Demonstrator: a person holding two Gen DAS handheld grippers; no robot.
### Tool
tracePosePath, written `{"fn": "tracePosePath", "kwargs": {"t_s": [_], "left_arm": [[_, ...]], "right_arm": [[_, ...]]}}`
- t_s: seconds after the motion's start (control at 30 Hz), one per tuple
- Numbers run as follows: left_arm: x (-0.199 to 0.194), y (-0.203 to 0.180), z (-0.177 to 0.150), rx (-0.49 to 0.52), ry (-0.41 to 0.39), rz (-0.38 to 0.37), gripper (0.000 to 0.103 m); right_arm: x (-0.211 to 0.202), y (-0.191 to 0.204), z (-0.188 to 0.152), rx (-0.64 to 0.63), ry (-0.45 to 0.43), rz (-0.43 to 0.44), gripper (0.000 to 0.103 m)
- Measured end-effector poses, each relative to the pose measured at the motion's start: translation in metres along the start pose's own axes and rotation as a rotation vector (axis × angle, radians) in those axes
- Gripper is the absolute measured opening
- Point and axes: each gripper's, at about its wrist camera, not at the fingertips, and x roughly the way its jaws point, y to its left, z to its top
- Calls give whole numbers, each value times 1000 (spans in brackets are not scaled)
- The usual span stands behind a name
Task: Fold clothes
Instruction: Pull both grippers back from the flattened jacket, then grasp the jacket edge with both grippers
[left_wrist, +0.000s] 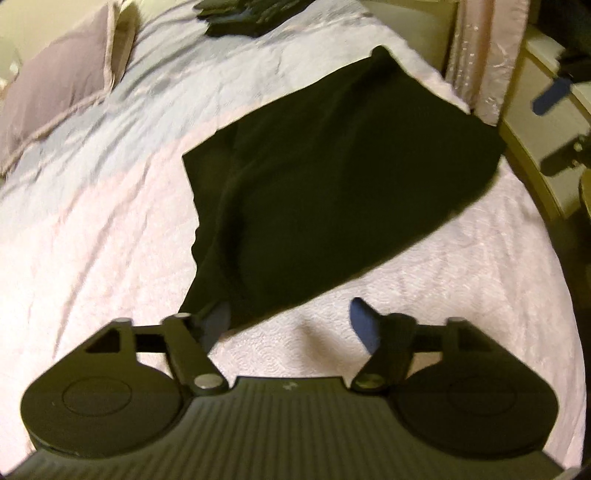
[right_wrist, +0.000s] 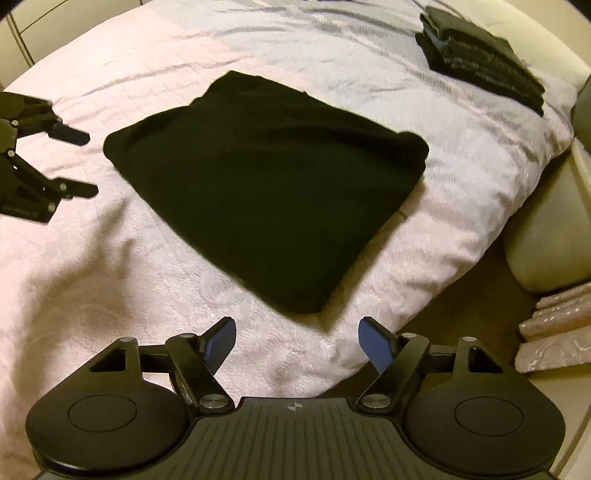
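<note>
1. The bed (right_wrist: 110, 258) took up nearly everything: a pale pinkish-white quilted cover with a stitched swirl pattern, lightly creased, rounded off at the corner.
2. The black garment (right_wrist: 266, 184) lay on that cover near the bed's corner, folded into a rough four-sided diamond shape. Soft, matte knit, no sheen at all, edges a bit puffy. In the left wrist view one corner (left_wrist: 207, 299) trailed down to a point.
3. A mauve pillow (left_wrist: 55, 96) with a piped edge sat further up the bed.
4. A stack of folded dark clothes (right_wrist: 484, 55) sat well apart from the garment, neat flat layers.
5. Left gripper (left_wrist: 290, 321) was released, jaws spread wide. The garment's trailing corner looked like it was just touching one blue pad, but not pinched.
6. Right gripper (right_wrist: 299, 341) was spread wide too, nothing between its blue pads, with the garment's nearest corner just ahead of it.
</note>
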Motion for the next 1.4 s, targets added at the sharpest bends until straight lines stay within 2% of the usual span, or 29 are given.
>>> {"fn": "tracePosePath", "kwargs": {"t_s": [0.13, 0.27, 0.5, 0.63, 0.8, 1.0, 1.07, 1.2, 1.33, 1.37, 1.4], "left_arm": [[-6, -9, -4, 73, -30, 25, 80], [-9, -20, -8, 197, -81, 84, 81], [12, -42, -20, 528, -150, 179, 86], [44, -53, -28, 694, -147, 185, 87], [86, -57, -37, 880, -157, 244, 86], [111, -50, -32, 897, -172, 246, 86], [115, -48, -29, 894, -179, 247, 86], [123, -48, -24, 912, -191, 254, 87], [128, -48, -6, 908, -193, 270, 86], [130, -47, -1, 901, -191, 270, 84], [131, -46, 4, 891, -187, 271, 75]], "right_arm": [[-4, 8, -2, -33, -15, -20, 77], [-4, 15, -6, -88, -25, -50, 77], [14, 46, -19, -436, -81, -164, 78], [42, 58, -25, -604, -92, -191, 81], [85, 74, -33, -820, -114, -259, 81], [138, 69, -44, -1020, -150, -370, 81], [140, 57, -38, -1012, -149, -332, 80], [125, 32, -22, -960, -146, -222, 50], [94, 10, 0, -901, -157, -167, 46], [87, 5, 5, -889, -161, -158, 46], [82, 1, 9, -877, -162, -149, 46]]}}
